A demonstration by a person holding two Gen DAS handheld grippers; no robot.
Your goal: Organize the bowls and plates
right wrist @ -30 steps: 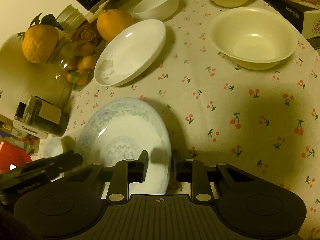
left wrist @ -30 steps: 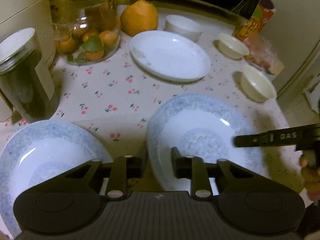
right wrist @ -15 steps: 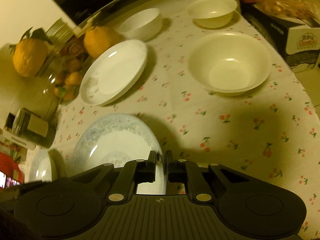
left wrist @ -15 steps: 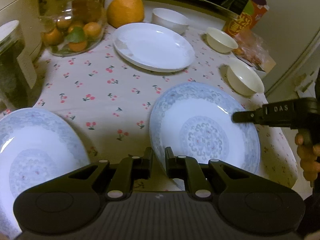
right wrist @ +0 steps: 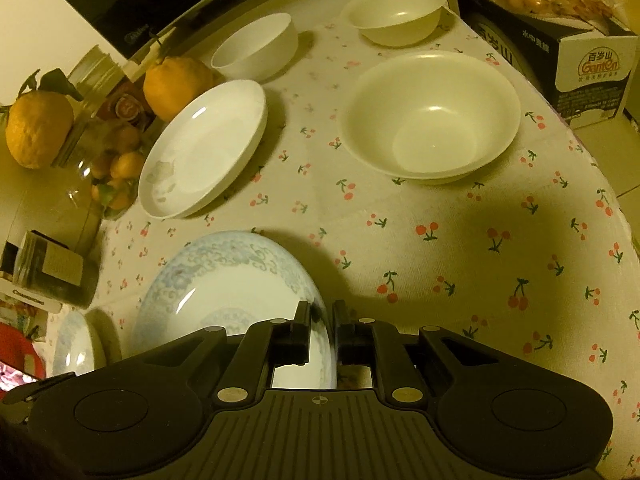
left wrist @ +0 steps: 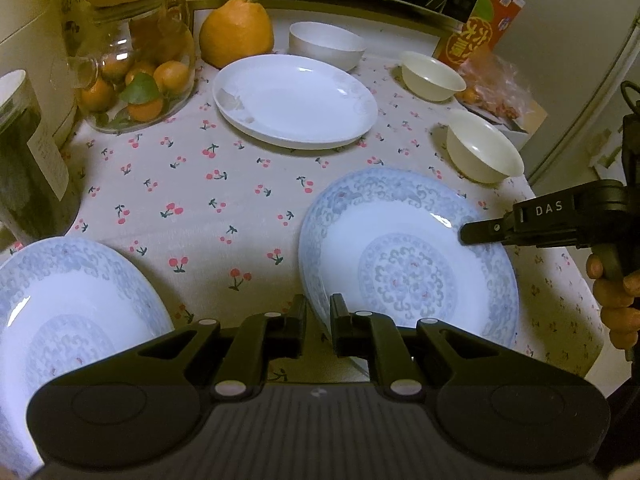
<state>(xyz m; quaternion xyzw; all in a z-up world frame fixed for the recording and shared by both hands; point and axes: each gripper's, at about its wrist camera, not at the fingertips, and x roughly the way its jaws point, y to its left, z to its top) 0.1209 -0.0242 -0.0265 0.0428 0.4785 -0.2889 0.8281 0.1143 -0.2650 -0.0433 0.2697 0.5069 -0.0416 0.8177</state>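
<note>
- Left gripper (left wrist: pixel 318 320): jaws clamped together on the near left rim of the blue-patterned round ceramic plate (left wrist: pixel 408 272), which sits at the near right of the surface (left wrist: pixel 192 216), a table under a white cloth printed with red cherries.
- Right gripper (right wrist: pixel 322 328): jaws likewise pinched on the right rim of this same plate (right wrist: pixel 224 292), so the plate is held at two opposite edges; in the left wrist view this gripper (left wrist: pixel 466 235) reaches in over the plate's right rim.
- Whether the plate is lifted or only tilted cannot be told; its rim looks raised at the left gripper.
- Risk, slipping: each grip takes only a thin strip of glazed rim. If one hand rises faster than the other, the plate would probably pivot and slide out.
- Risk, prying: if the two hands drift apart or twist against each other, the rim could be strained or pulled free.
- A second blue-patterned plate (left wrist: pixel 68 320) lies at the near left, the likely stacking target; setting one plate down on it off-centre or too hard could chip either.
- Farther back: a plain white oval plate (left wrist: pixel 296 100), a white deep bowl (left wrist: pixel 326 46) and two cream bowls (left wrist: pixel 432 76), one larger (left wrist: pixel 482 148) just beyond the held plate.
- In the way: a glass jar of small oranges (left wrist: pixel 136 80), a large orange fruit (left wrist: pixel 236 32) and a dark jar (left wrist: pixel 28 160) crowd the left and far edges; the stretch between the two patterned plates is bare cloth.
</note>
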